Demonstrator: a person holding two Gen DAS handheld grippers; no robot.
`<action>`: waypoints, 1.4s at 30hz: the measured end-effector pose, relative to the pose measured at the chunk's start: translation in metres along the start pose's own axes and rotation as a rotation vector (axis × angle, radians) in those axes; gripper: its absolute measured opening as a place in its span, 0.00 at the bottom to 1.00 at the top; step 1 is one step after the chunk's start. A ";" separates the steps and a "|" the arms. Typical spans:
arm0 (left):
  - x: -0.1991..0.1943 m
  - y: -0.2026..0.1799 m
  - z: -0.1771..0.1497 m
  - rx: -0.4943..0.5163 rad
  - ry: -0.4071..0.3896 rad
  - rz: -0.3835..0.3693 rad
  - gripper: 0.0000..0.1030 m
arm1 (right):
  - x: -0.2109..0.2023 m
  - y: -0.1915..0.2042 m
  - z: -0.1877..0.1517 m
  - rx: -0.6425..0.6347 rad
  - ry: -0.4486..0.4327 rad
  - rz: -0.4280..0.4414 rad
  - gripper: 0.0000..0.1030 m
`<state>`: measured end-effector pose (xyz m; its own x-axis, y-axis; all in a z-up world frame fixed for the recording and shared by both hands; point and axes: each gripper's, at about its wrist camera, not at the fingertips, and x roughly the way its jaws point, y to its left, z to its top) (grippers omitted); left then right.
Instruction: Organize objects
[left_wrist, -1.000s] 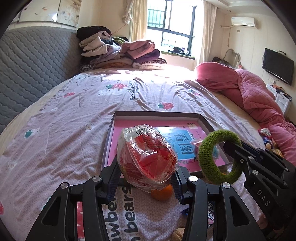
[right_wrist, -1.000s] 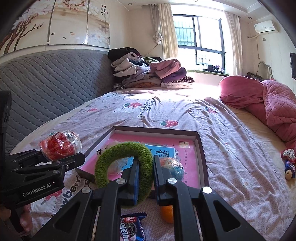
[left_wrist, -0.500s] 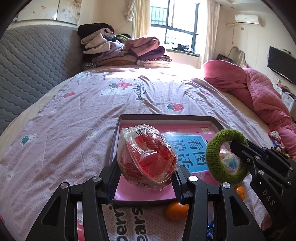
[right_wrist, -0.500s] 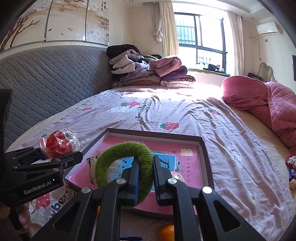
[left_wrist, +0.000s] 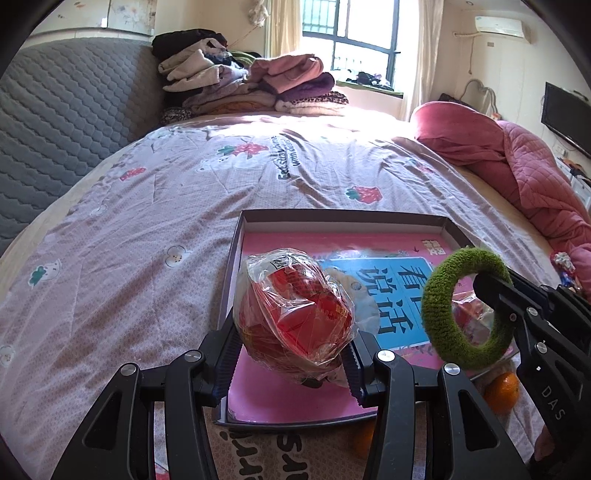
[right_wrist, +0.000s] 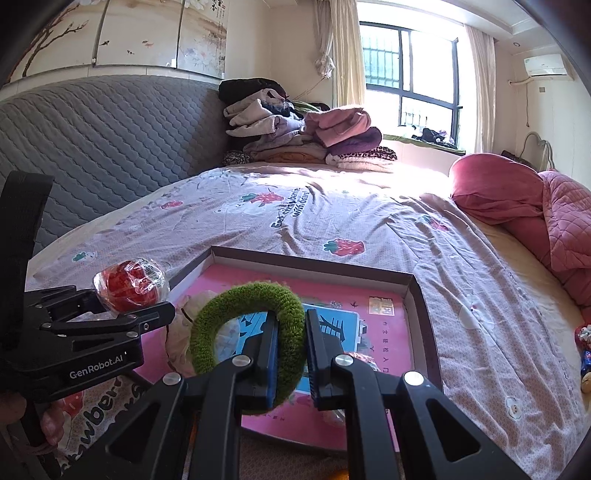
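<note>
While both tools carry something, each load is already above the shallow box (left_wrist: 236, 258) that lies on the bed (left_wrist: 147, 221), near the camera side. The left gripper (left_wrist: 291, 350) is clenched on a red packet wrapped in clear film (left_wrist: 295, 314), and the packet hangs over the left part of the box, above the pink sheet inside. I judge this packet to be light but crinkly and slippery, because the film is loose; the best hold is across its full middle, as now, not on the loose film ends. The right gripper (right_wrist: 291, 347) is clamped on the green fuzzy ring (right_wrist: 251, 332), with one finger through the hole and the other outside, so it pinches the right side of the band. The ring looks soft and light, and it should not slip easily from the pads. Both tools point forward and down toward the box, side by side. Two oranges (left_wrist: 500, 391) lie on the bed at the near right edge of the box.
</note>
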<state>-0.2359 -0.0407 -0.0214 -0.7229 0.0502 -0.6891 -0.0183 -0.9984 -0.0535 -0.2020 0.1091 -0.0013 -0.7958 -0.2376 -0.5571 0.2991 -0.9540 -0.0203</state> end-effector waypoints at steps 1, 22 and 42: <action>0.002 -0.001 -0.001 0.003 0.003 0.001 0.49 | 0.003 0.001 -0.001 -0.006 0.007 -0.010 0.13; 0.023 -0.016 -0.020 0.049 0.064 -0.034 0.49 | 0.033 0.017 -0.023 -0.090 0.113 -0.074 0.13; 0.031 -0.008 -0.026 -0.005 0.109 -0.084 0.49 | 0.044 0.011 -0.029 -0.085 0.167 -0.118 0.13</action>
<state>-0.2400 -0.0309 -0.0609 -0.6393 0.1364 -0.7568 -0.0721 -0.9904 -0.1175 -0.2182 0.0931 -0.0502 -0.7315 -0.0851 -0.6765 0.2581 -0.9529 -0.1593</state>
